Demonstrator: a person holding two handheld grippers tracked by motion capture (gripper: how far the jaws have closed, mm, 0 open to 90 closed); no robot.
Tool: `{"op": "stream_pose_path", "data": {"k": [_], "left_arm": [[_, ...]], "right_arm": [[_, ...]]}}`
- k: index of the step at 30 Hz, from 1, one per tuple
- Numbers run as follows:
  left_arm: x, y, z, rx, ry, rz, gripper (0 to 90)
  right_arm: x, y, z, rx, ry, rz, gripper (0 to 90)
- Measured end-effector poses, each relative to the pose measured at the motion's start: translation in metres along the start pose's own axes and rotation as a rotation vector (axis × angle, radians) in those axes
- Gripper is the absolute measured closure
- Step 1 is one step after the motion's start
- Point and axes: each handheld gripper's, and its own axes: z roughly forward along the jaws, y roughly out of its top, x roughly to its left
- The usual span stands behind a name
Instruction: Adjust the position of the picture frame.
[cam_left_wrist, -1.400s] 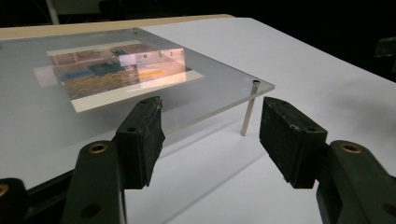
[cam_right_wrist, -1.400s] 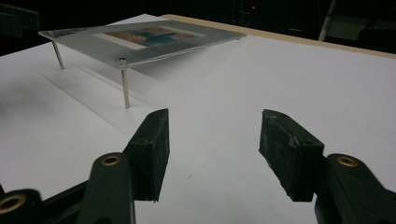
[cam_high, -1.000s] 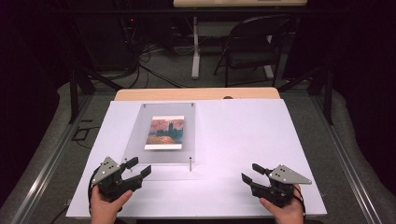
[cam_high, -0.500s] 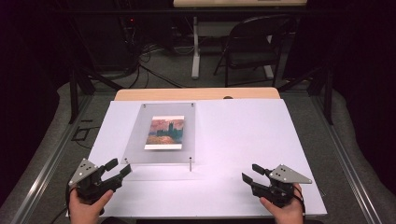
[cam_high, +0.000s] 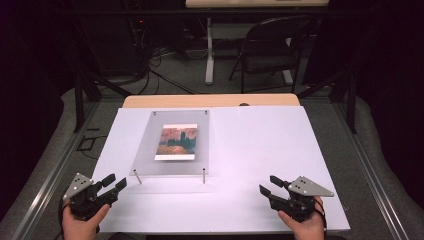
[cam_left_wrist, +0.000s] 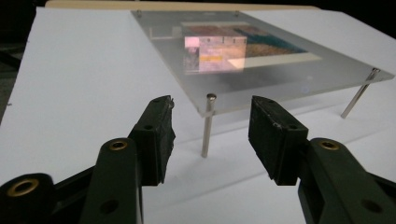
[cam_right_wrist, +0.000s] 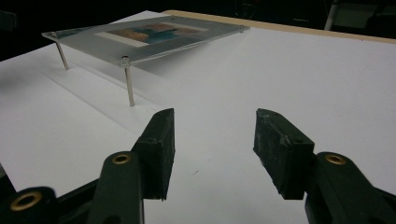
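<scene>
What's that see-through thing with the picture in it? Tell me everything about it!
It is a clear, flat rectangular acrylic panel holding a small painting print in reds, oranges and blues with a white border. Thin metal pins at its corners hold it up off the white tabletop, so it stands like a low table, its near edge raised higher than the far one. It sits on the left half of the table. Nothing else touches it; both grippers are apart from it.
</scene>
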Motion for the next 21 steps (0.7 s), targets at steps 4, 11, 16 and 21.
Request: {"op": "stream_pose_path", "data": {"k": [4,11,16,21], "left_arm": [[0.002,-0.005,0.009,0.029,-0.013,0.000,53.7],[0.003,-0.008,0.026,0.089,-0.031,0.022,57.4],[0.002,-0.008,0.037,0.116,-0.049,0.031,60.1],[0.000,-0.007,0.049,0.127,-0.068,0.041,64.8]], "right_arm": [[0.000,0.000,0.002,0.002,0.003,-0.007,48.2],[-0.002,-0.001,0.001,-0.002,0.011,0.007,49.1],[-0.003,-0.001,0.000,-0.002,0.012,0.020,49.4],[-0.002,-0.001,0.000,-0.005,0.014,0.017,49.4]]}}
